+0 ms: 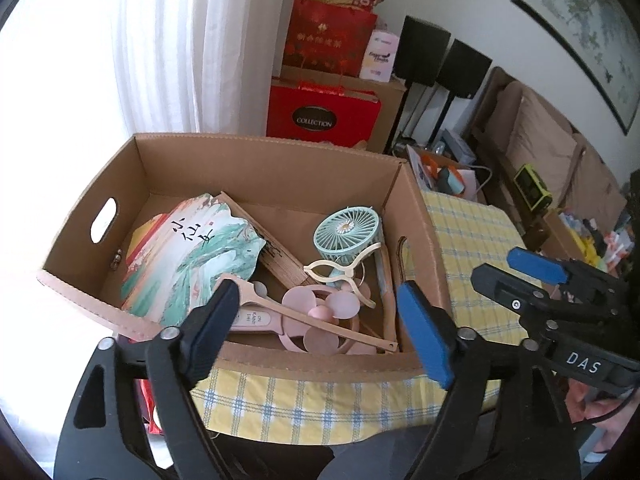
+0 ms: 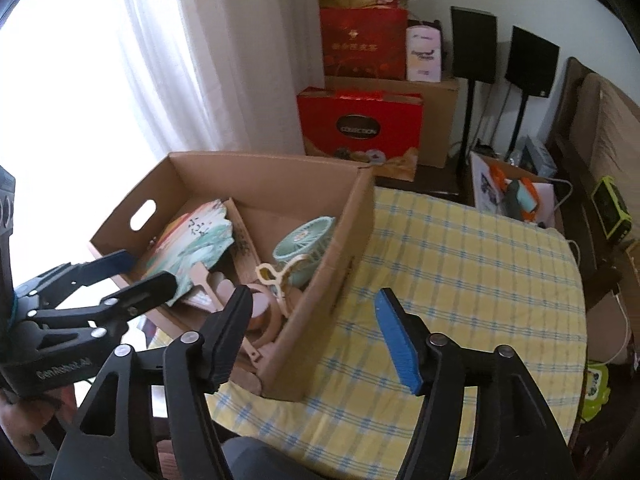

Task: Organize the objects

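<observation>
An open cardboard box (image 1: 256,160) (image 2: 260,176) stands on a yellow checked tablecloth (image 2: 460,264). Inside it lie a painted paper fan (image 1: 192,256) (image 2: 188,244), a brown folding fan (image 1: 276,256), a teal handheld fan (image 1: 346,236) (image 2: 304,240), a cream clip-shaped piece (image 1: 340,276) and a pink handheld fan (image 1: 320,312). My left gripper (image 1: 316,288) (image 2: 148,270) hangs open over the box's near edge, with nothing between its fingers. My right gripper (image 2: 313,294) (image 1: 496,262) is open and empty above the box's right wall.
Behind the table are red gift boxes (image 2: 360,128), a brown carton (image 2: 436,120), two black speakers on stands (image 2: 504,52) and a white curtain (image 2: 200,60). A sofa (image 1: 552,140) with clutter stands at the right. The cloth (image 1: 472,232) right of the box is bare.
</observation>
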`<state>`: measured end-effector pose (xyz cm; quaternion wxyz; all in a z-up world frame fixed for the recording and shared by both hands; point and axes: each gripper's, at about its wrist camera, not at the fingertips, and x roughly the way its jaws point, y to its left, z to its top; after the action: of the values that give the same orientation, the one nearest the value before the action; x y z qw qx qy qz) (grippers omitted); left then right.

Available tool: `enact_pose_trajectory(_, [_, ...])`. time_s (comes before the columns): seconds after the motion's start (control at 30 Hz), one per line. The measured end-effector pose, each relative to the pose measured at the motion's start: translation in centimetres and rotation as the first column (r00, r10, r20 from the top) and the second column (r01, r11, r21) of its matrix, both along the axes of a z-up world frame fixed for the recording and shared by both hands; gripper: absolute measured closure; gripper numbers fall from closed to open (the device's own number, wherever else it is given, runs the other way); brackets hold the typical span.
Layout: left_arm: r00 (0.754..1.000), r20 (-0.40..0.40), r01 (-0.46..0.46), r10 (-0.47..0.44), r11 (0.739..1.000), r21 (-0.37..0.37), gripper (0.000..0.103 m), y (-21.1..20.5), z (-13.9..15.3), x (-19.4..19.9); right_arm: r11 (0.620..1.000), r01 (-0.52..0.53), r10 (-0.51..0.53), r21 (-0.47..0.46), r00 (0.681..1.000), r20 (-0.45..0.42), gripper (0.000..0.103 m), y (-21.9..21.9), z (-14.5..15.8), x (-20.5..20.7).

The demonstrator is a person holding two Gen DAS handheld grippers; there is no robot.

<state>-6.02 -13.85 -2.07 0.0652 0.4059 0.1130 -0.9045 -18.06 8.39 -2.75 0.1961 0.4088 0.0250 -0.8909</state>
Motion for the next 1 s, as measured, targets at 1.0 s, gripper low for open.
enact_pose_trajectory(1.0, [0.997, -0.073, -0.010, 0.002, 0.994, -0.108, 0.000, 8.8, 1.6, 4.2, 0.970, 0.244, -0.242, 0.012, 0.965, -0.098, 0.000, 11.2, 0.1, 7.4])
